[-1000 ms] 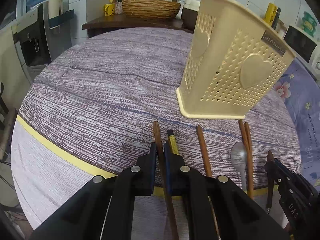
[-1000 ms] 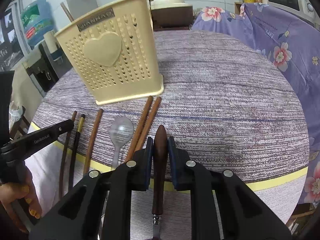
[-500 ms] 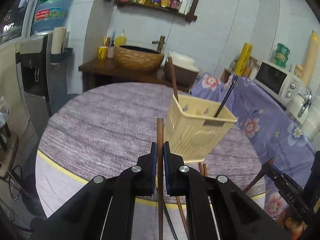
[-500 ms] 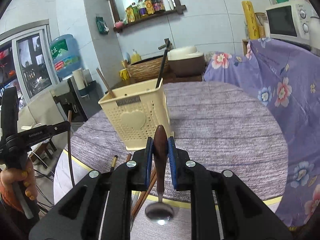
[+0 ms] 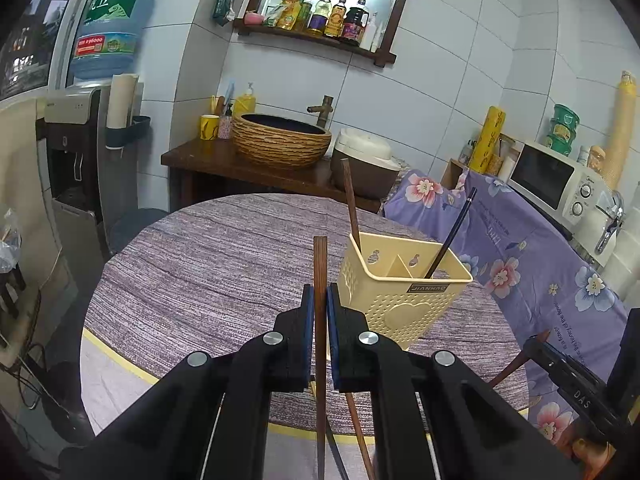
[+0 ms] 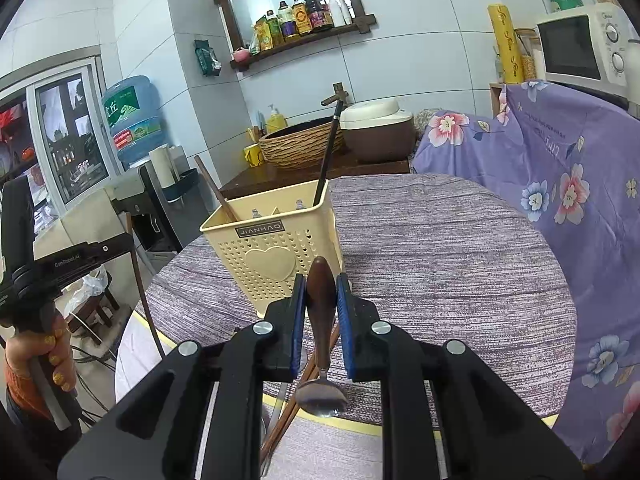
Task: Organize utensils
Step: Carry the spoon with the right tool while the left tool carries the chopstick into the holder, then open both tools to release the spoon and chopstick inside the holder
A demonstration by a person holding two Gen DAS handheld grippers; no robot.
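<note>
Purple-grey cloth covers the round bench [image 5: 208, 264], with the yellow utensil basket [image 5: 404, 300] standing on it.

Left of the basket, my left gripper [image 5: 320, 320] has its jaws clenched on a brown chopstick [image 5: 320, 264], held upright above the bench. Inside the basket lean a brown chopstick [image 5: 351, 204] and a black chopstick [image 5: 452, 232]. Just in front of the basket, my right gripper [image 6: 322, 308] has its jaws clamped on the dark wooden handle of a spoon [image 6: 321, 396], bowl hanging toward me over more chopsticks [image 6: 288, 420] lying on the bench.
</note>
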